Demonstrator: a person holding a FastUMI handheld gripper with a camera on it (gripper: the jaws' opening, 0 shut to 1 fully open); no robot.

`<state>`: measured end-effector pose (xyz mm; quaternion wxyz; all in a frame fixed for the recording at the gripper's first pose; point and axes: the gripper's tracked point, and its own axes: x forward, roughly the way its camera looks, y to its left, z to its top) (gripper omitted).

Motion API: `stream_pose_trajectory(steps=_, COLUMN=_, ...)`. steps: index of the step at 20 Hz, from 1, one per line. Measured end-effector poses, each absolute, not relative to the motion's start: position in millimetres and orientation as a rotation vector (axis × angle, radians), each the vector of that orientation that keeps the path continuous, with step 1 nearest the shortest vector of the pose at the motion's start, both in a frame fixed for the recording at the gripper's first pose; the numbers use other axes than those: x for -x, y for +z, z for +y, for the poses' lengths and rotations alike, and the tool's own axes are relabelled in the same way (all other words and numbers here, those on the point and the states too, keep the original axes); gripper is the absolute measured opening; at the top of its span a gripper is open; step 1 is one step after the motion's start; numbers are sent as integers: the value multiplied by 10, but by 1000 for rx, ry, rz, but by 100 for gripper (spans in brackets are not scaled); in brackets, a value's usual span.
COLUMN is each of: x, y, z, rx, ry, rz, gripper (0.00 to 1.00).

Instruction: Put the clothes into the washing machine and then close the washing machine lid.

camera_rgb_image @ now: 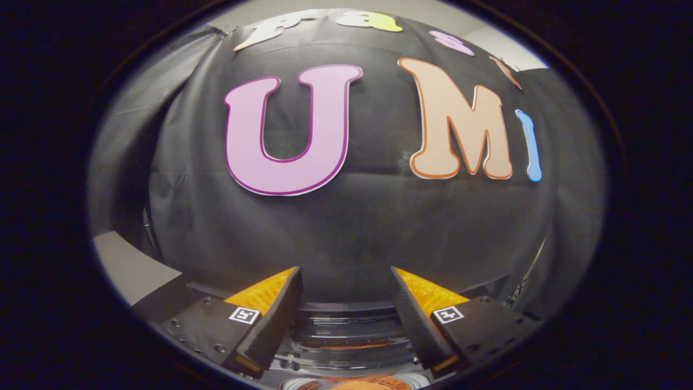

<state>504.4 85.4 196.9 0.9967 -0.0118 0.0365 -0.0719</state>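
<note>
Washing machine parts, a curved band of dark, glossy see-through plastic lid or rim (346, 330), sit low in the gripper view, between and just below the two fingers. Beneath that band, at the very bottom between the fingers, a small patch of orange and pale material (354, 383) peeks through; it may be clothing inside the drum, but too little of it is visible to tell. The handheld gripper (346, 281) points forward over the machine with its two fingers spread wide apart, a broad gap between their tips and nothing held in that gap. Each finger (270, 311) tapers to a wedge, and the inner faces have a ribbed texture. A small square black-and-white marker (243, 314) is stuck on the top of the left finger's body, and a matching one sits on the right. Neither fingertip touches the machine's plastic band, as far as can be seen; the tips hover above it. Beyond the fingers hangs the booth's wall, a wrinkled black cloth (352, 233) that bulges across the whole background. At the left, beside the cloth's lower edge, a pale grey flat surface (127, 265) shows, and another strip of pale wall (503, 49) appears above the cloth at the upper right.
</note>
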Motion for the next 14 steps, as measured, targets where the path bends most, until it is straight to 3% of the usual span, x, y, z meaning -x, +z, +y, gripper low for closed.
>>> stream_pose_trajectory(steps=14, x=-3856, y=1694, z=962, rx=18, ry=-113, rz=85, gripper=100)
